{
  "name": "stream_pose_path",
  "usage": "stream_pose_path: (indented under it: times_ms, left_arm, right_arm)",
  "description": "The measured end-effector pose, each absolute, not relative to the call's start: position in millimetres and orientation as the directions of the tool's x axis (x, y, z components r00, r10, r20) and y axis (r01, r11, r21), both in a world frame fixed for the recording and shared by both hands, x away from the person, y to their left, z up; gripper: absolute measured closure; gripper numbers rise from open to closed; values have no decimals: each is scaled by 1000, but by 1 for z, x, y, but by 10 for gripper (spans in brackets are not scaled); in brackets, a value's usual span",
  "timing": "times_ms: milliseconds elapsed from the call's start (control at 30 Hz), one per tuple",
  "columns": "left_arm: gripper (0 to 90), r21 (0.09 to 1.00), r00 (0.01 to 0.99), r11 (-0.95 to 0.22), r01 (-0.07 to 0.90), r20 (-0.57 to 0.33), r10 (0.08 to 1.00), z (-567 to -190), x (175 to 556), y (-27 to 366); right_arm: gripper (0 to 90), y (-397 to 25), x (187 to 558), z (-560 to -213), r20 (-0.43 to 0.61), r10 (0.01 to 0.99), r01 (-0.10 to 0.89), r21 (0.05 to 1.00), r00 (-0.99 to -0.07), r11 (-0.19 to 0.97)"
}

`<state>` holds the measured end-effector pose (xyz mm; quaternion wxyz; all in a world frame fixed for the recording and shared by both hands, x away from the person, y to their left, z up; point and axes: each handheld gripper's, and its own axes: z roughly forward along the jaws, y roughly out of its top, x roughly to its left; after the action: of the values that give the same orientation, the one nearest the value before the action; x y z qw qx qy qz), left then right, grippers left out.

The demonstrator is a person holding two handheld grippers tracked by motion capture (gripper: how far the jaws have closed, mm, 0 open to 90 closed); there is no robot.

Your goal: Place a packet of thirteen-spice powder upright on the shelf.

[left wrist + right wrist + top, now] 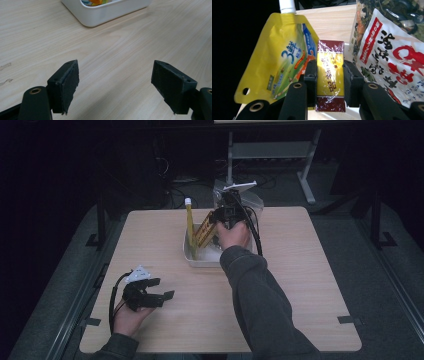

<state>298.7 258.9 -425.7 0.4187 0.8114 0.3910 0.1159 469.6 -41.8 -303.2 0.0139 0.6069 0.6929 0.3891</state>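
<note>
The tall box (330, 75) is squeezed upright between the right gripper (329, 80) jaws, just above the white bin (192, 257), while the left gripper (159, 292) is kept wide apart and far off.

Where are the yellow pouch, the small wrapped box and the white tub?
yellow pouch (284, 62), right gripper view, on its printed front.
small wrapped box (330, 72), right gripper view, on its gold middle between the jaws.
white tub (100, 13), left gripper view, on its outer wall.
</note>
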Motion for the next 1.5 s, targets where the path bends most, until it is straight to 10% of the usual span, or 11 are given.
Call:
stream_pose_path:
  times_ms: [1500]
  left_arm:
    - [229,770,671,-342,539,-146,727,-426,298,259]
  right_arm:
    - [661,-26,466,-327,442,877,821,561,-186,-109]
